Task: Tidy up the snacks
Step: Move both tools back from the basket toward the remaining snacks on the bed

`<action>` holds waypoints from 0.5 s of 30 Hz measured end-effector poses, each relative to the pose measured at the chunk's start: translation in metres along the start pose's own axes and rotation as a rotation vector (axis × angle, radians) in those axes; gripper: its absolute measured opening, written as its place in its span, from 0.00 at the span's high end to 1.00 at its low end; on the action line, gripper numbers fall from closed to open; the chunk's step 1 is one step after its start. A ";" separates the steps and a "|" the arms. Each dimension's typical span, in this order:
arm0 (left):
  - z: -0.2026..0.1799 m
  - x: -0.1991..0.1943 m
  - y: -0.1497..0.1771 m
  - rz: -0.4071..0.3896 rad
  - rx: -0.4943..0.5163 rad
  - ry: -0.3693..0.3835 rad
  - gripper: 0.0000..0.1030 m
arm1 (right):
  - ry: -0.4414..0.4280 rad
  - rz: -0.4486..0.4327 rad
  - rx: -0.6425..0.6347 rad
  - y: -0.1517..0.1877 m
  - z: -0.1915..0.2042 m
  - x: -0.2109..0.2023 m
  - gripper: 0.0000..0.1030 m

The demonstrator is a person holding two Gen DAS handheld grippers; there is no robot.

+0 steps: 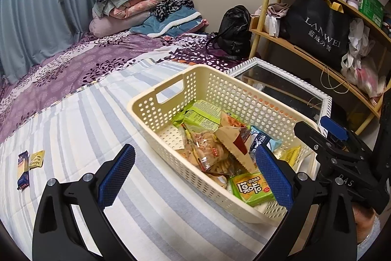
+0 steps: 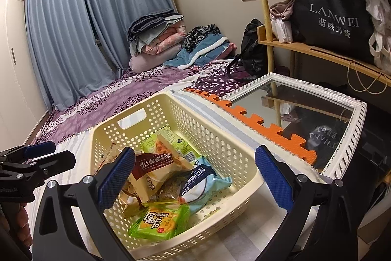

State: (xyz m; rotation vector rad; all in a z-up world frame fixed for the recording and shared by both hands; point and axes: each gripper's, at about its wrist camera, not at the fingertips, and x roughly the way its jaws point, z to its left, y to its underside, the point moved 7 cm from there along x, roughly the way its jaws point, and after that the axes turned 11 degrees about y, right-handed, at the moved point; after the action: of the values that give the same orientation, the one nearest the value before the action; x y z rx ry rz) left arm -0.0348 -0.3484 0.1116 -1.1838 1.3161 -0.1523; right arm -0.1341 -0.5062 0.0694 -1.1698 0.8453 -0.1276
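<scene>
Striped bed [image 1: 73, 114] w/ cream perforated basket [image 1: 215, 87], snack packets [image 2: 158, 224] inside; L gripper [image 1: 195, 177] & R gripper [image 2: 195, 177] jaws wide open, empty.

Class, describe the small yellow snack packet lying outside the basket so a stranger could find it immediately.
Start at the cream perforated plastic basket on the blue-striped bedsheet. Look far left across the sheet: two packets lie together there. The small yellow snack packet is the squarish one, beside a longer dark blue bar wrapper.
</scene>
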 end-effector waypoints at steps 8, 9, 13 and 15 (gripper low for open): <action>0.011 -0.008 0.005 -0.010 -0.010 -0.024 0.03 | -0.010 -0.006 -0.023 -0.001 0.014 -0.005 0.05; 0.013 -0.010 0.005 -0.012 -0.011 -0.028 0.03 | -0.012 -0.006 -0.026 -0.001 0.016 -0.006 0.05; 0.019 -0.015 0.008 -0.017 -0.017 -0.033 0.03 | -0.022 -0.005 -0.039 -0.001 0.025 -0.007 0.05; 0.022 -0.017 0.008 -0.019 -0.022 -0.037 0.03 | -0.027 -0.006 -0.049 -0.001 0.031 -0.008 0.05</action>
State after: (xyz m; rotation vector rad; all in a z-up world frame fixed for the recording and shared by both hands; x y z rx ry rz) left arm -0.0272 -0.3204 0.1125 -1.2132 1.2770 -0.1291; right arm -0.1194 -0.4788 0.0786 -1.2173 0.8254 -0.0966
